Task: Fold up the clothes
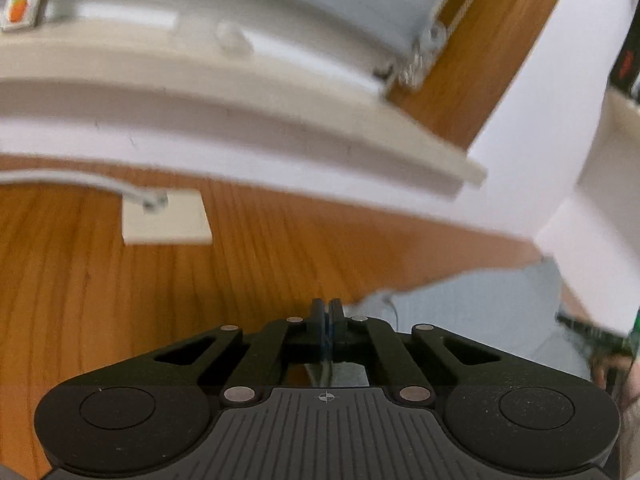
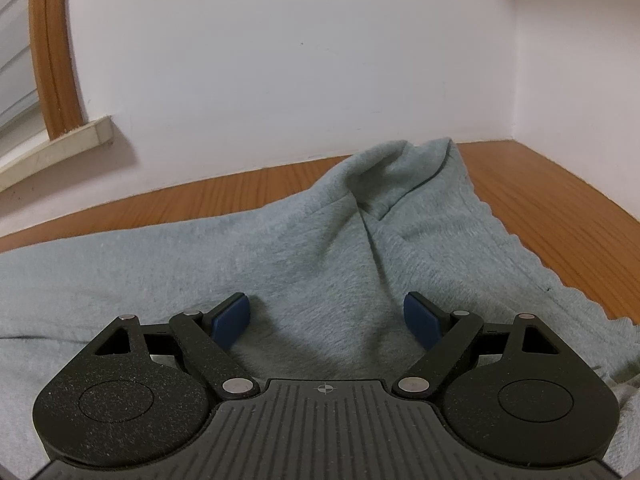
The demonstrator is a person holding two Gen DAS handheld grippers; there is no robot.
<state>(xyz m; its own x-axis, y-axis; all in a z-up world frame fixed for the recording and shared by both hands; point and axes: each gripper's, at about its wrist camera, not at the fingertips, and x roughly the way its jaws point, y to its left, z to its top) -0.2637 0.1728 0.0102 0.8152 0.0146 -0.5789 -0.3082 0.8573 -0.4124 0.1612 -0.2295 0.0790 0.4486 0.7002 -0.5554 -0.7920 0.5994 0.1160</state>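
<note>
A pale grey-green fleece garment (image 2: 304, 248) lies spread on a wooden table (image 2: 560, 216), with a bunched fold rising toward the back wall. My right gripper (image 2: 328, 316) hangs low over the cloth, open, its blue pads (image 2: 232, 320) wide apart with nothing pinched between them. In the blurred left wrist view, my left gripper (image 1: 327, 308) is shut at the garment's (image 1: 472, 304) left corner. A thin point of cloth runs up into the closed fingertips, and grey cloth shows under the fingers.
A white windowsill (image 1: 240, 120) and wooden window frame (image 2: 52, 52) stand behind the table. A white outlet plate (image 1: 166, 220) with a cable sits on the wood panel. White walls (image 2: 320, 60) meet in a corner at the back right. A hand (image 1: 616, 368) shows at the right edge.
</note>
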